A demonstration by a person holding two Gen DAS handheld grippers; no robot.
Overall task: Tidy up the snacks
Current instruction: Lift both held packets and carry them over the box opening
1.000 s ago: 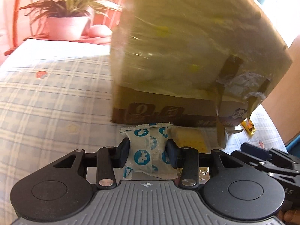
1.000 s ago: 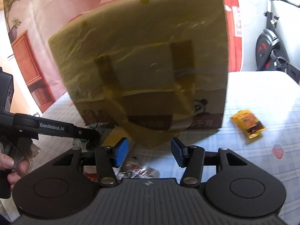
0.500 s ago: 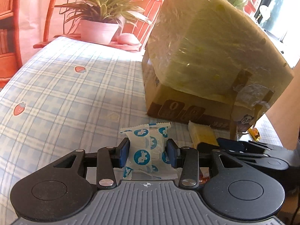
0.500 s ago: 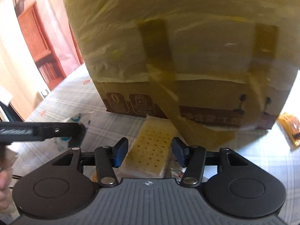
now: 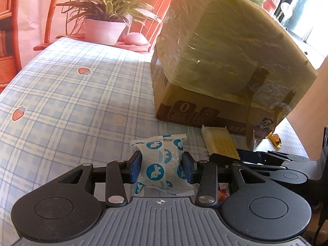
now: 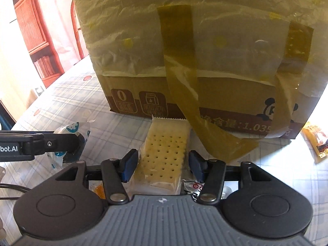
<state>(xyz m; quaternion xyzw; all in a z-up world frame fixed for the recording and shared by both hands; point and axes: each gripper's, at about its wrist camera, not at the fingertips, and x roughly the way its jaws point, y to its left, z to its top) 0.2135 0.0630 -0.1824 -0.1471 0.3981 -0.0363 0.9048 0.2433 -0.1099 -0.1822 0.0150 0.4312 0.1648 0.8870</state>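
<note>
Holding the small white packet with blue circles between its blue pads, the left gripper is closed only as far as the packet's width, and both pads press on the wrapper's sides. Just to its right, the right gripper has its jaws standing partly apart, on both sides of the cracker pack. The left pad seems to touch the wrapper, but at the right pad I see a thin gap, so I judge it is not yet gripped.

The cracker pack lies flat on the checked tablecloth, pointing forward from the right gripper. Its far end almost reaches the bottom of the cardboard box covered with a plastic sheet. An orange snack packet lies well to the right.

Both packets look light, and their film wrappers are probably slippery. The crackers inside are surely fragile, so I think a gentle squeeze on the long sides, near the middle, is best. The blue-circle packet looks soft and puffy; it may slide if it is held loosely.
</note>
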